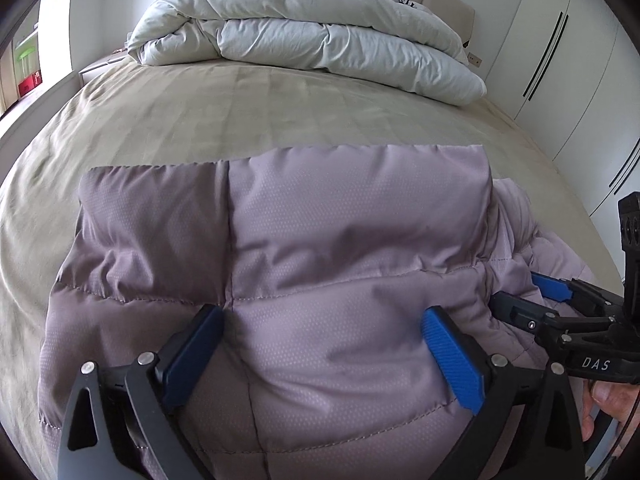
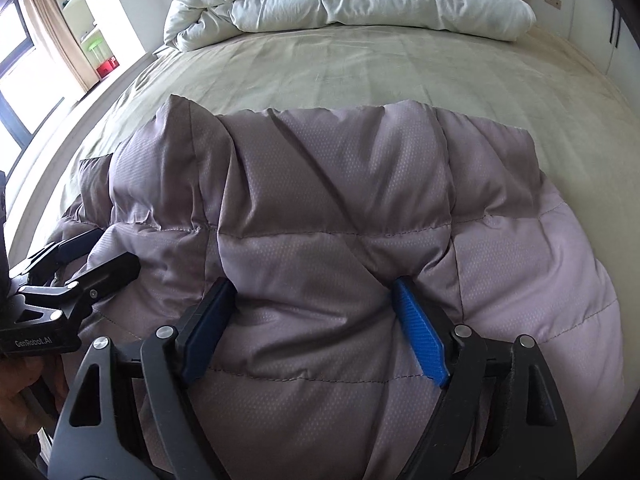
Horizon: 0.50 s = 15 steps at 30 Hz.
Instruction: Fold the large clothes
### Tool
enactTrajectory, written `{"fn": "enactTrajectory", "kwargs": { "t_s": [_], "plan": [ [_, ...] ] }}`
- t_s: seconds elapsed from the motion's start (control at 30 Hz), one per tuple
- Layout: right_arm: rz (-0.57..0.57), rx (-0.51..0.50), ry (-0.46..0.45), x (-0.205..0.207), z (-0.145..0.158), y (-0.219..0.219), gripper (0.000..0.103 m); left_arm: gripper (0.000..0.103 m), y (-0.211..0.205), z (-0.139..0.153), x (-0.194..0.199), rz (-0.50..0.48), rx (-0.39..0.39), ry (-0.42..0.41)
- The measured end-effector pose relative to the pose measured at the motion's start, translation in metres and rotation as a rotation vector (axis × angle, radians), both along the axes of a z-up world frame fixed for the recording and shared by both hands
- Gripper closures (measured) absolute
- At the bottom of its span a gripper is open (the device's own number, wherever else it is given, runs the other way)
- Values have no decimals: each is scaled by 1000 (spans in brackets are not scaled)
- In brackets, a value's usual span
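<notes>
1. A quilted mauve puffer jacket [image 1: 320, 264] lies folded on a bed [image 1: 200, 120] with a tan sheet, filling the lower half of both wrist views from about 4 to 8 o'clock.
2. The left gripper [image 1: 320, 320] points down at the jacket with its blue-padded fingers [image 1: 452, 360] spread wide — the tips touch the padding, a bulge of fabric rises between them, and nothing is pinched.
3. The right gripper [image 2: 312, 300] is likewise spread, its fingertips sunk into the quilting; the cloth between the pads looks loose, not clamped.
4. Each tool shows in the other's view: the right one at 3 o'clock from the left camera, the left one at 9 o'clock from the right camera.
5. A rolled white duvet [image 1: 304, 36] sits at 12 o'clock near the headboard, well apart from the jacket — white wardrobe doors [image 1: 560, 60] stand at 2 o'clock.
</notes>
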State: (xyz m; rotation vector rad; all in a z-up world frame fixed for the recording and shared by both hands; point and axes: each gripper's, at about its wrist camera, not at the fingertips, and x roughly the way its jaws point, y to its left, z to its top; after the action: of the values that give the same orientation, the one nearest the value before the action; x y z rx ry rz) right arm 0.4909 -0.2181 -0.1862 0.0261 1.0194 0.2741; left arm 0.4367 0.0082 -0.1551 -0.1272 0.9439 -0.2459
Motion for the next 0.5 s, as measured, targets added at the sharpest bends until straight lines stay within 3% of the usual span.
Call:
{"fn": "enactTrajectory", "kwargs": {
  "t_s": [0.5],
  "plan": [
    [-9, 18, -50, 9, -14, 2, 19, 0, -2, -10, 16, 2, -15, -8]
  ]
}}
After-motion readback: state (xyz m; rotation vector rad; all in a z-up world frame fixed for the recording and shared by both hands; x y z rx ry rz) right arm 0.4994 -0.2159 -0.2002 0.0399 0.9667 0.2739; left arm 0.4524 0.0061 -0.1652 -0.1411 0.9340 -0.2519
